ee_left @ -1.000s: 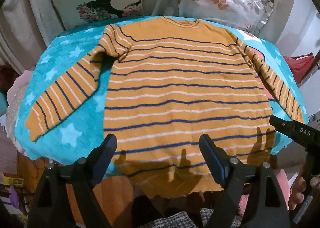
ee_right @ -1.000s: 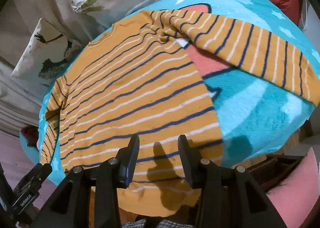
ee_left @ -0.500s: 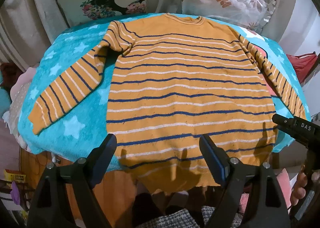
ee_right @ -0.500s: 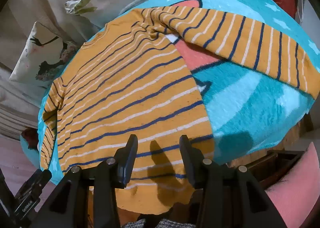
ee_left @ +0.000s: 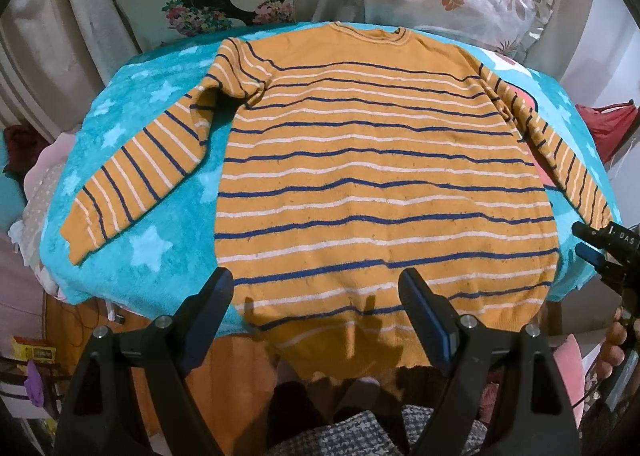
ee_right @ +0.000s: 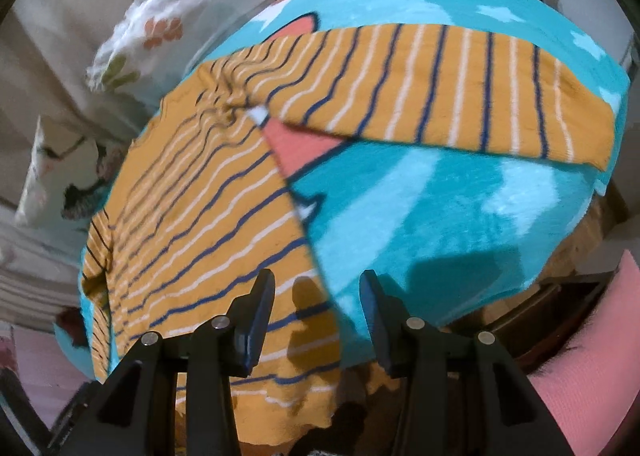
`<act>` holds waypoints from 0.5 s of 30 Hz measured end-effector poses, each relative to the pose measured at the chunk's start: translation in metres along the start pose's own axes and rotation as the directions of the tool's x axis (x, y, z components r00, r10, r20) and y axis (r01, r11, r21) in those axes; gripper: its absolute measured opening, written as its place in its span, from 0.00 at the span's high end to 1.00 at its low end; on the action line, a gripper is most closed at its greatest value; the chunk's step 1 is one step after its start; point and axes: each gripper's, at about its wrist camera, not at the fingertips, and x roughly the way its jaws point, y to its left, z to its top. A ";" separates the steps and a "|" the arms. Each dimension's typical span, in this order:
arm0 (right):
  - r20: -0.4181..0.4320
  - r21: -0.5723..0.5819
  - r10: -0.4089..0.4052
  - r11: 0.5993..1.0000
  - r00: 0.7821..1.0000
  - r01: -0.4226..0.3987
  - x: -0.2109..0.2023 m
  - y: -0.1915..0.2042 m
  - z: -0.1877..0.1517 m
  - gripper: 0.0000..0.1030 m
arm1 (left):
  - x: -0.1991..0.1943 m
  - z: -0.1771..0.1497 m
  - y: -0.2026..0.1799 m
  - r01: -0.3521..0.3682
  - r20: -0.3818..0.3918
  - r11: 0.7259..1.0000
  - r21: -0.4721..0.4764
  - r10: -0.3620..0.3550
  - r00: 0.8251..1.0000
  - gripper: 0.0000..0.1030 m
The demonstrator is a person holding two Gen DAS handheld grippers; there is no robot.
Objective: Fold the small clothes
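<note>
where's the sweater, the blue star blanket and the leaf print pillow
sweater (ee_left: 384, 192), left wrist view, middle of its striped body
blue star blanket (ee_left: 148, 252), left wrist view, bare patch beside the sleeve
leaf print pillow (ee_left: 448, 0), left wrist view, its front face

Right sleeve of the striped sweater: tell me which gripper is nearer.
Right. The right gripper hovers over the hem corner below the right sleeve; the left gripper hovers at mid-hem, farther away.

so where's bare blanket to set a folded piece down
Bare blanket lies between the sweater body and each sleeve: a narrow strip by the left sleeve, a wider patch below the right sleeve. The middle is covered.
</note>
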 end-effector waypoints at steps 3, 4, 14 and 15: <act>0.020 0.081 0.032 0.996 0.999 -0.033 -0.006 -0.025 0.008 0.53 | 0.003 -0.002 0.001 0.002 -0.014 1.000 -0.005 -0.003 1.000 0.19; 0.027 0.107 0.033 0.994 0.999 -0.036 -0.007 -0.032 0.011 0.53 | 0.004 -0.002 0.001 0.003 -0.019 1.000 -0.007 -0.003 1.000 0.19; 0.095 0.290 0.090 0.950 0.991 -0.114 -0.012 -0.088 0.029 0.52 | 0.009 0.000 0.001 -0.001 -0.047 1.000 -0.023 0.000 0.999 0.19; 0.104 0.307 0.095 0.944 0.990 -0.123 -0.012 -0.095 0.032 0.52 | 0.009 0.000 0.002 -0.005 -0.049 1.000 -0.023 0.004 0.999 0.19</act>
